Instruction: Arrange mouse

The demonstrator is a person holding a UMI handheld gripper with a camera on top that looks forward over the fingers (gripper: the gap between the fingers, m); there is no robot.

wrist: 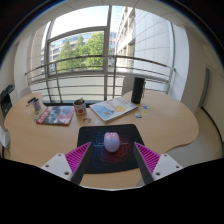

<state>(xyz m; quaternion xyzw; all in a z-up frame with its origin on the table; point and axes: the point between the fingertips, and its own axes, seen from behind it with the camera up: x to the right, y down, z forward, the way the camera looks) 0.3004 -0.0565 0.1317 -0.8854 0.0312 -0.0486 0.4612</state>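
Note:
A small pale lilac mouse [112, 142] lies on a black mouse mat [92, 137] near the front edge of a round wooden table [170, 125]. My gripper [112, 160] is open, its two fingers with magenta pads [79, 157] spread wide to either side. The mouse sits just ahead of the fingertips, in line with the gap between them, and touches neither finger.
Beyond the mat are an open booklet [112, 108], a green mug [79, 104], a magazine [56, 116], a small jar [35, 103] and a dark speaker-like box [137, 90]. A window with a balcony railing lies behind the table.

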